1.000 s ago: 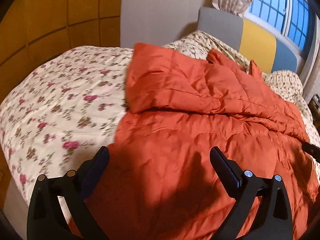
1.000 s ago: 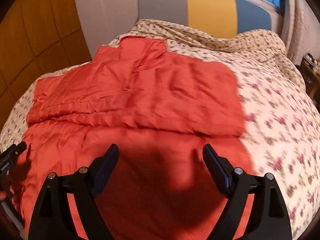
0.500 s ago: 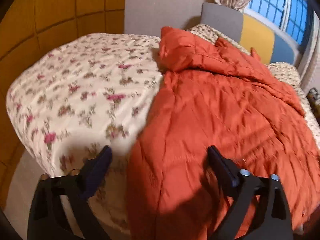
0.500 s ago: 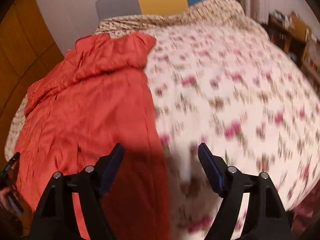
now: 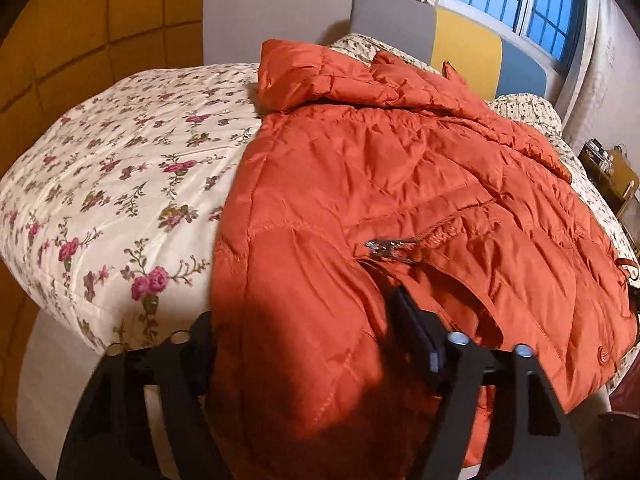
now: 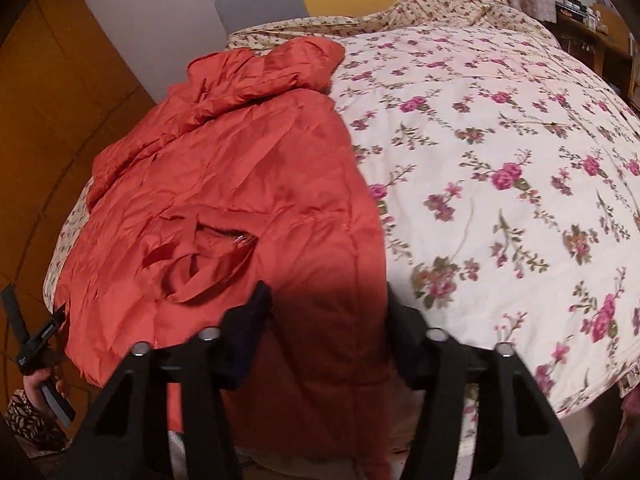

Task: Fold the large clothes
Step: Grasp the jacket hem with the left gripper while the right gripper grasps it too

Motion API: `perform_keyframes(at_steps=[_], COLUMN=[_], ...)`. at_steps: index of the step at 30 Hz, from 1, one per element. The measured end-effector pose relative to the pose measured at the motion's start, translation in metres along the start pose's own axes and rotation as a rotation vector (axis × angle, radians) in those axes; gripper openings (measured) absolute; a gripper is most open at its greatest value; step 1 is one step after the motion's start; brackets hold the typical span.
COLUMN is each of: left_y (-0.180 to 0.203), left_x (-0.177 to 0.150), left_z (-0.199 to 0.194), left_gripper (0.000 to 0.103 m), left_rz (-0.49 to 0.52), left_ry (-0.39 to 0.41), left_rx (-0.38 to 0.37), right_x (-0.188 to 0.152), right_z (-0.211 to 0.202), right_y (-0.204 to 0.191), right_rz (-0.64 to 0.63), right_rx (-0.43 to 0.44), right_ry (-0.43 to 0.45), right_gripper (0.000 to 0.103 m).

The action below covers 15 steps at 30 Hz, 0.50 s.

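Orange jacket [image 5: 400, 184] lies spread on bed [image 5: 120, 184], hem hanging over near edge. Left tool [image 5: 304, 340] and right tool [image 6: 326, 320] both closing, hem corners between jaws. Bite deep, catch all layers, lift evenly.

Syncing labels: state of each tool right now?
Left tool: closing around the orange jacket hem, grip not confirmed.
Right tool: closing around the jacket's other hem corner, grip not confirmed.
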<state>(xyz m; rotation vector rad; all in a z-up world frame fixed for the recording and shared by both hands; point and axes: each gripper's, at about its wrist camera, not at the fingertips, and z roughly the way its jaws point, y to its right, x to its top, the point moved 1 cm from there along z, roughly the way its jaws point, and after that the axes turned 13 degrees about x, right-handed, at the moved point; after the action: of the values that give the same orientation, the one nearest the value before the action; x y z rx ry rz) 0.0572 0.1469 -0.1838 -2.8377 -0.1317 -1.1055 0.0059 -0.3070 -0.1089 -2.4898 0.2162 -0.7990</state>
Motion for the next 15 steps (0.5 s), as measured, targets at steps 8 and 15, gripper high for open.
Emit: perform_keyframes(at_steps=[8, 15], left_y=[0.013, 0.019], left_x=[-0.002, 0.000], left_z=[-0.026, -0.068], left_gripper=[0.016, 0.013], left_rz=[0.041, 0.088], left_ry=[0.023, 0.090], left_rx=[-0.065, -0.240], right_x=[0.001, -0.009], right_z=[-0.014, -0.064], right_y=[-0.009, -0.006], right_rz=[-0.065, -0.058], right_rx=[0.099, 0.225], right_ry=[0.024, 0.067], right_gripper=[0.011, 0.010])
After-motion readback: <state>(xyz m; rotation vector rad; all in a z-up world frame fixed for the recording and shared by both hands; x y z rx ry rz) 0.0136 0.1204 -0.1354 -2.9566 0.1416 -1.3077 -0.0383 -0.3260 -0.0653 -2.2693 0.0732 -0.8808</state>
